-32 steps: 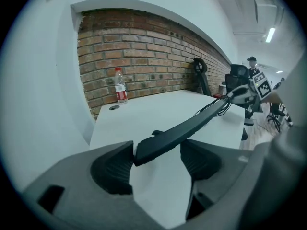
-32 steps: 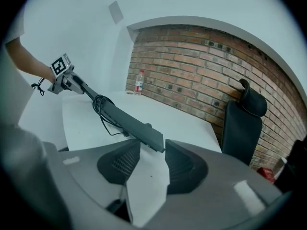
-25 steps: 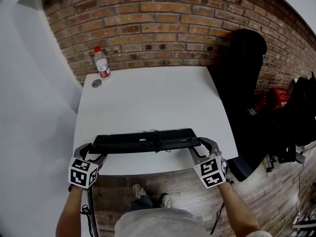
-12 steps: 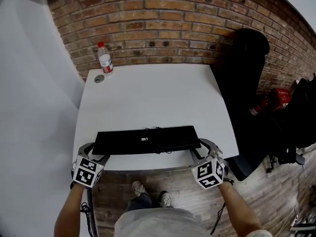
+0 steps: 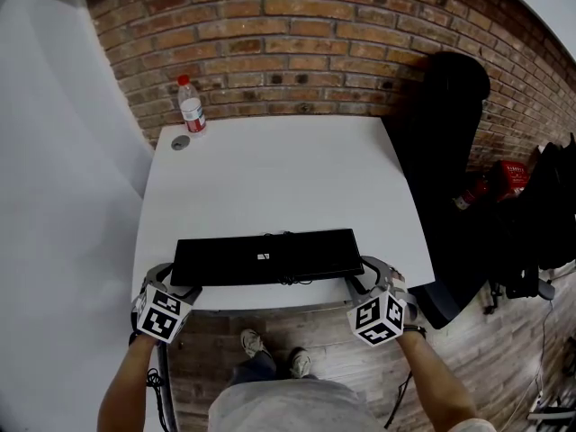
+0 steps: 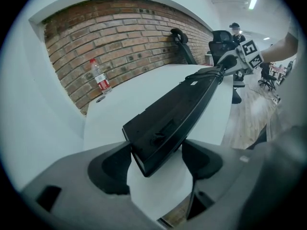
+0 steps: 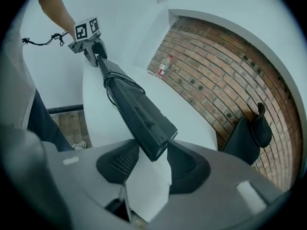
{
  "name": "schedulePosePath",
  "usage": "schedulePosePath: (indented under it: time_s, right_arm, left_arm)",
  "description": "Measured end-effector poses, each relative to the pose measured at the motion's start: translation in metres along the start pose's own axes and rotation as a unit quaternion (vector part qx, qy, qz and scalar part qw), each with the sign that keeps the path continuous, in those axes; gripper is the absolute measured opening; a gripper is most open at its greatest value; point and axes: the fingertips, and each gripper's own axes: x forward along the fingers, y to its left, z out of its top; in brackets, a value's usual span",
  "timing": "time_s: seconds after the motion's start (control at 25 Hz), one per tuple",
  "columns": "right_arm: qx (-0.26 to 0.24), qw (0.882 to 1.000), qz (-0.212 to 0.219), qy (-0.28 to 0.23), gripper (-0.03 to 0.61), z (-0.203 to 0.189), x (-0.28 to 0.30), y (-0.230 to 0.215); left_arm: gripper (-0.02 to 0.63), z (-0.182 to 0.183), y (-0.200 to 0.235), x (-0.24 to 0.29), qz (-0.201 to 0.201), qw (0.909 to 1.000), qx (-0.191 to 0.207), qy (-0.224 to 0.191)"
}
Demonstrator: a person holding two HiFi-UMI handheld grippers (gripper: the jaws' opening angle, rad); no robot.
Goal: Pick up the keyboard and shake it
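nearest the camera, the person's 2 forearms reach forward over a wooden floor, and 2 shoes show below between them. the left gripper and the right gripper sit at the near edge of a white table, each with its marker cube toward the person.

the black keyboard spans from 1 gripper to the other, lengthwise along the table's near edge, with a small pale label on the face that looks up. its left end stands between the left gripper's jaws with both pads against its sides; those jaws are opening. its right end stands between the right gripper's jaws the same way, pads on both sides, and those jaws are opening too. a dark cable loops over the keyboard's middle. i cannot tell whether the keyboard rests on the table or hangs just clear of it.

at the table's far left corner stands a clear bottle with a red cap, upright, with a small round lid just beside it. a brick wall runs behind, and a black chair stands at the table's right.
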Motion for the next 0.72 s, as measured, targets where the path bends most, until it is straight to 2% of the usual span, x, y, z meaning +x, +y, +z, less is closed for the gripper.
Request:
schedulePosePath:
  time_s: [0.28, 0.48, 0.72]
  right_arm:
    - [-0.021, 0.999, 0.025, 0.014, 0.199, -0.003, 0.002, 0.004]
    - [-0.041, 0.997, 0.058, 0.026, 0.202, -0.006, 0.001, 0.008]
    - [-0.060, 0.992, 0.106, 0.040, 0.201, -0.015, -0.002, 0.023]
  left_arm:
    - [0.330, -0.002, -0.001, 0.005, -0.013, 0.9999, 0.006, 0.007]
    - [0.333, -0.006, 0.000, 0.008, -0.020, 0.9996, 0.006, 0.019]
    - [0.336, -0.003, -0.008, -0.004, -0.047, 0.9982, -0.025, 0.026]
